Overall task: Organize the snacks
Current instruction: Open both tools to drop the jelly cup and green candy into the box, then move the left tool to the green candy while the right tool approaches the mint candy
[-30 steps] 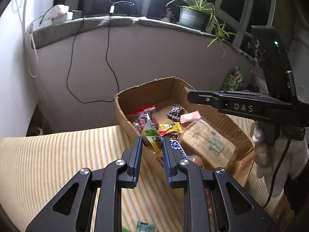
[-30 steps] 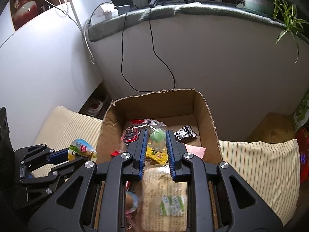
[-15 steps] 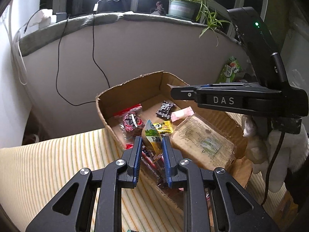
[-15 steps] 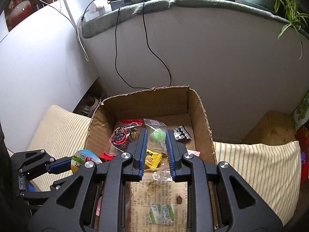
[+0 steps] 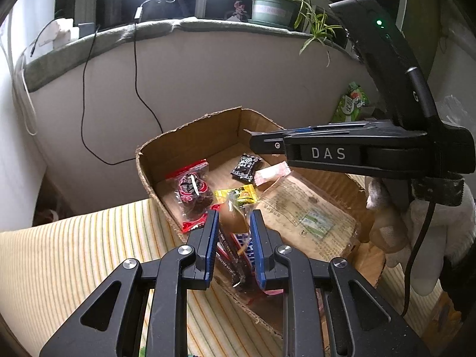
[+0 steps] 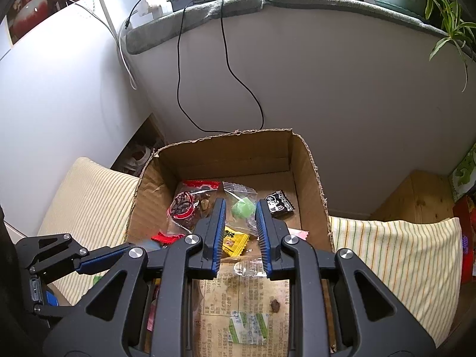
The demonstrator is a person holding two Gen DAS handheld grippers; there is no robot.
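Note:
An open cardboard box (image 5: 190, 136) (image 6: 226, 151) sits on a striped cushion and holds several snacks: a red-edged bag (image 5: 192, 187), a black packet (image 5: 247, 165), a yellow packet (image 5: 239, 193) and a large brown paper pack (image 5: 300, 211). My left gripper (image 5: 233, 223) is over the box's near rim, jaws slightly apart, with a blurred small snack (image 5: 232, 217) falling between them. My right gripper (image 6: 240, 218) is over the box and shut on a clear packet with a green candy (image 6: 242, 206); it shows side-on in the left wrist view (image 5: 261, 142).
The striped cushion (image 5: 74, 253) (image 6: 395, 250) lies on both sides of the box. A curved grey wall with hanging black cables (image 6: 229, 65) stands behind it. A potted plant (image 5: 273, 9) is on the sill. A wooden surface (image 6: 422, 196) is at the right.
My left gripper has moved over the box rim and let go of the round green-labelled snack, which now drops blurred between its jaws. The right gripper has risen slightly with the candy packet.

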